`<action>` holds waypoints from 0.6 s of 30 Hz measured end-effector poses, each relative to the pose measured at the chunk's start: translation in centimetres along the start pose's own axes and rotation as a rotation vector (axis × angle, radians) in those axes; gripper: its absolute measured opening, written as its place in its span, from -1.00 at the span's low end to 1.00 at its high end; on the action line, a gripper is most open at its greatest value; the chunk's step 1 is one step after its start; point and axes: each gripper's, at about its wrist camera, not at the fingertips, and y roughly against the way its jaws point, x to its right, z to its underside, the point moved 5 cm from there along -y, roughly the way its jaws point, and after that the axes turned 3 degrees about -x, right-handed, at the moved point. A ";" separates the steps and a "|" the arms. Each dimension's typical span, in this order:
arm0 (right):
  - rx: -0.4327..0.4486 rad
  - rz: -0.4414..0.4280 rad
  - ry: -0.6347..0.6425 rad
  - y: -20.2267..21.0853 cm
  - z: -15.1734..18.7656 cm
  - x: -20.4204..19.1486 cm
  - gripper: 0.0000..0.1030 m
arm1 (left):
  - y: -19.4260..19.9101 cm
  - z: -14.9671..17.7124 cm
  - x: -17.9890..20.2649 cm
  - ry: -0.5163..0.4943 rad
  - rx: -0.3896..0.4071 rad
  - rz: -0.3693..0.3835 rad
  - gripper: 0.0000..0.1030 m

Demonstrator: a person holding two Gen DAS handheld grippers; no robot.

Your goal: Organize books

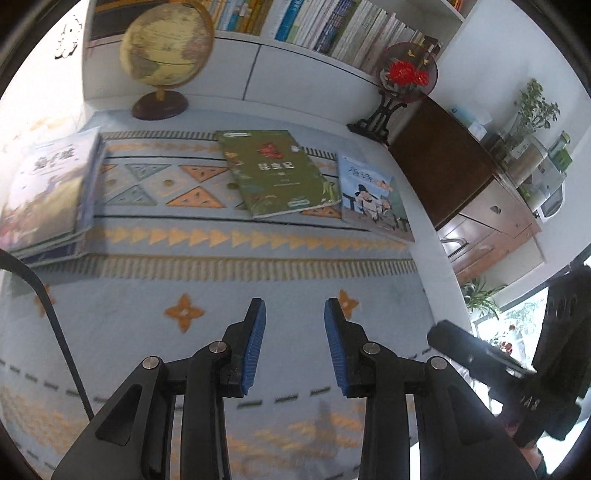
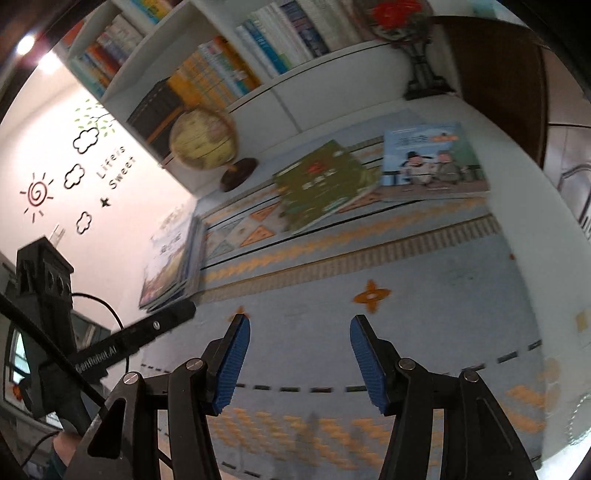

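On the patterned tablecloth [image 1: 207,280] a green book [image 1: 277,173] lies flat at the back. A blue picture book [image 1: 373,195] lies just right of it, and a stack of books [image 1: 48,195] sits at the far left. My left gripper [image 1: 295,310] hovers over the bare cloth in front of them, open, with nothing between its blue pads. The right wrist view has the same green book [image 2: 325,184], blue book [image 2: 428,158] and stack [image 2: 170,258]. My right gripper [image 2: 300,325] is also open and holds nothing, well short of the books.
A globe [image 1: 166,55] stands at the back left and a red flower ornament [image 1: 406,72] at the back right, under a shelf full of upright books [image 1: 332,29]. A dark wooden cabinet [image 1: 443,158] adjoins the table's right edge. A black cable [image 1: 55,317] crosses the left.
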 end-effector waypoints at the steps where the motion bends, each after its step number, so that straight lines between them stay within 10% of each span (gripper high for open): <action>1: 0.003 0.010 -0.001 0.0 -0.3 0.6 0.06 | -0.6 -0.4 0.2 0.001 -0.004 0.002 -0.41; 18: 0.022 0.178 0.070 -12.3 -18.4 4.3 0.06 | -13.5 -13.3 -5.4 0.097 -0.115 -0.009 -0.35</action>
